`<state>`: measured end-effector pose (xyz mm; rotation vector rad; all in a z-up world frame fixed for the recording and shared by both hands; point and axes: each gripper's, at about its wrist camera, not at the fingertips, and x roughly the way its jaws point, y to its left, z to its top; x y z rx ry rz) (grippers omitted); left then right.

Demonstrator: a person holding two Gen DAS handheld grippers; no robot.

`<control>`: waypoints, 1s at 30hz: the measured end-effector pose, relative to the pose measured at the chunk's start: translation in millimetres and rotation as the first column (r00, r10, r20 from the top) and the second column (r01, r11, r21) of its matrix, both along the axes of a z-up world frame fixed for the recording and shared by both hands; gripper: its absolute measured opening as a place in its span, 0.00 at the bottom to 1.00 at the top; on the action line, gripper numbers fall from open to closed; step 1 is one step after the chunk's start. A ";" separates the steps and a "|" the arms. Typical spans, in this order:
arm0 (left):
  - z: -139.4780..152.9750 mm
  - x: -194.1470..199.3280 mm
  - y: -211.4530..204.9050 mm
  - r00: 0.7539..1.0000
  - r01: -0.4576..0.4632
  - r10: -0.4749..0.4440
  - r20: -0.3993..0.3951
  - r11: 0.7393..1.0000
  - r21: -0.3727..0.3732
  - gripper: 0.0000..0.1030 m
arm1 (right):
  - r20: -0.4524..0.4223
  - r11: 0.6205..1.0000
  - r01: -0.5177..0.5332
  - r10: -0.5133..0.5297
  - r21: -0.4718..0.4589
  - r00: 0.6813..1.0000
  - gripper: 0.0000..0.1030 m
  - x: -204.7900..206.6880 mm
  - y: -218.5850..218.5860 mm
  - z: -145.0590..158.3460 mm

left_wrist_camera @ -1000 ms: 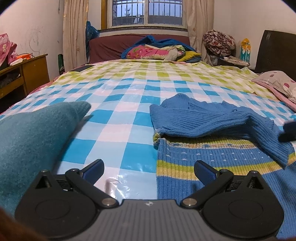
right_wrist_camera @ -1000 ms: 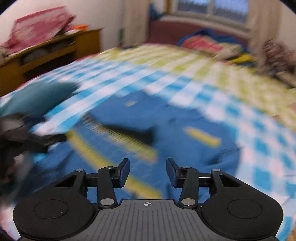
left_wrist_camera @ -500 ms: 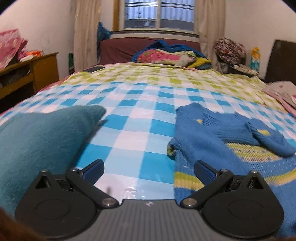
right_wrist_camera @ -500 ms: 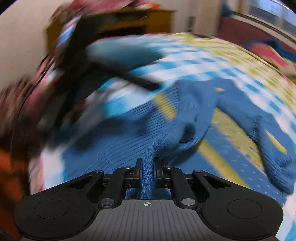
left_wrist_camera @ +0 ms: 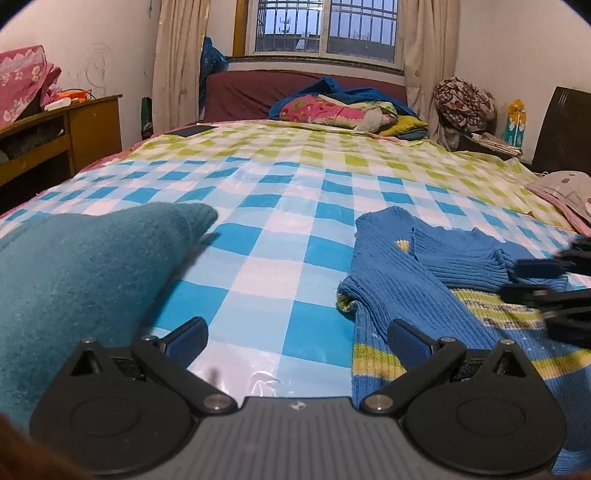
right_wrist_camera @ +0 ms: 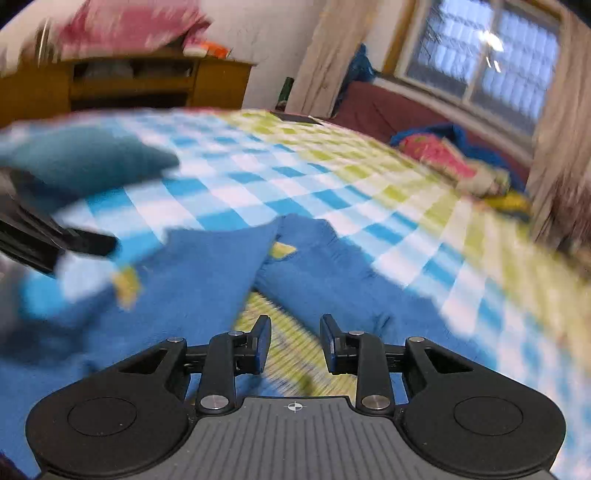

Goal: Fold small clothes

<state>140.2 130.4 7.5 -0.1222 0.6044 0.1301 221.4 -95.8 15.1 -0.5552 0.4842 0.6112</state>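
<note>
**One sweater on the bed, two grippers, both empty**

One blue knit sweater (left_wrist_camera: pixel 417 295) with yellow-green stripes is seen lying on the checked bedcover (left_wrist_camera: pixel 295 206), at the near right of the bed in the left wrist view. Both of its sleeves are laid inward across the body. One teal garment (left_wrist_camera: pixel 81 266) is heaped at the near left, well apart from the sweater, with bare checked cover between them.

Two grippers are counted. The left gripper (left_wrist_camera: pixel 297 338) is held wide open just above the cover, nothing between its fingers; its right finger (left_wrist_camera: pixel 406 338) stands over the sweater's left edge. The right gripper (right_wrist_camera: pixel 294 343) is held partly open above the sweater's striped middle; its jaws have just been opening, and no cloth is gripped between them. In the left wrist view it is seen as a blurred dark shape at the right edge.

Farther back, one pile of bedding (left_wrist_camera: pixel 340 110) is set against the dark red headboard (left_wrist_camera: pixel 251 92), beneath one barred window (left_wrist_camera: pixel 325 26). One wooden cabinet (left_wrist_camera: pixel 55 129) stands at the left. One pinkish cloth (left_wrist_camera: pixel 565 192) lies at the bed's right edge. The right wrist view is heavily blurred, so little detail can be told there.
</note>
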 end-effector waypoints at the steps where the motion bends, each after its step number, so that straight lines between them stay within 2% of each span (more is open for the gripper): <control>1: -1.4 0.6 -0.5 1.000 0.003 -0.003 -0.006 1.000 0.004 1.00 | 0.029 0.998 -0.026 0.027 -0.053 0.999 0.29 2.5 8.1 -6.0; 3: -2.8 0.5 -1.4 1.000 0.007 -0.007 -0.015 1.000 0.009 1.00 | 0.079 0.989 -0.045 0.056 -0.142 0.995 0.35 14.0 23.2 -21.3; 6: -0.3 -0.5 -0.5 1.000 0.010 -0.010 -0.004 1.000 0.002 1.00 | 0.091 0.980 -0.067 0.085 -0.188 0.992 0.37 25.7 36.5 -37.4; 8: 0.8 -1.4 0.1 1.000 0.013 -0.013 0.000 1.000 -0.001 1.00 | 0.089 0.984 -0.070 0.085 -0.165 0.992 0.31 32.5 44.1 -40.4; 11: 0.9 -1.5 1.9 1.000 0.012 -0.012 -0.003 1.000 -0.010 1.00 | 0.006 0.995 -0.064 0.065 -0.078 0.998 0.04 42.9 52.8 -33.1; 13: 1.9 -1.3 3.5 1.000 0.009 -0.009 -0.003 1.000 -0.020 1.00 | -0.004 0.998 -0.057 0.057 -0.034 0.998 0.00 40.0 58.7 -27.9; 18: 2.9 -2.1 5.6 1.000 0.006 -0.006 -0.001 0.999 -0.031 1.00 | -0.034 0.991 -0.032 0.037 0.131 0.999 0.00 36.6 75.7 -16.2; 22: 3.3 -2.6 5.8 1.000 0.011 -0.010 0.004 0.999 -0.040 1.00 | -0.009 0.993 -0.006 0.007 0.118 1.000 0.00 23.8 71.4 -14.9; 24: 3.9 -3.0 6.1 1.000 0.018 -0.017 0.007 0.999 -0.046 1.00 | -0.037 0.992 0.026 -0.021 0.124 0.999 0.08 15.7 53.2 -10.9; 26: 4.4 -4.1 4.9 1.000 0.025 -0.025 0.012 0.999 -0.045 1.00 | -0.118 0.984 0.079 -0.061 0.158 0.991 0.23 5.0 27.6 -9.7; 28: 6.3 -5.7 4.1 0.999 0.029 -0.028 0.021 0.999 -0.043 1.00 | -0.200 0.971 0.146 -0.107 0.190 0.974 0.32 -11.3 0.1 -10.7; 30: 9.2 -7.2 5.2 0.999 0.027 -0.026 0.032 0.999 -0.044 1.00 | -0.296 0.947 0.217 -0.142 0.237 0.944 0.34 -29.7 -26.6 -12.1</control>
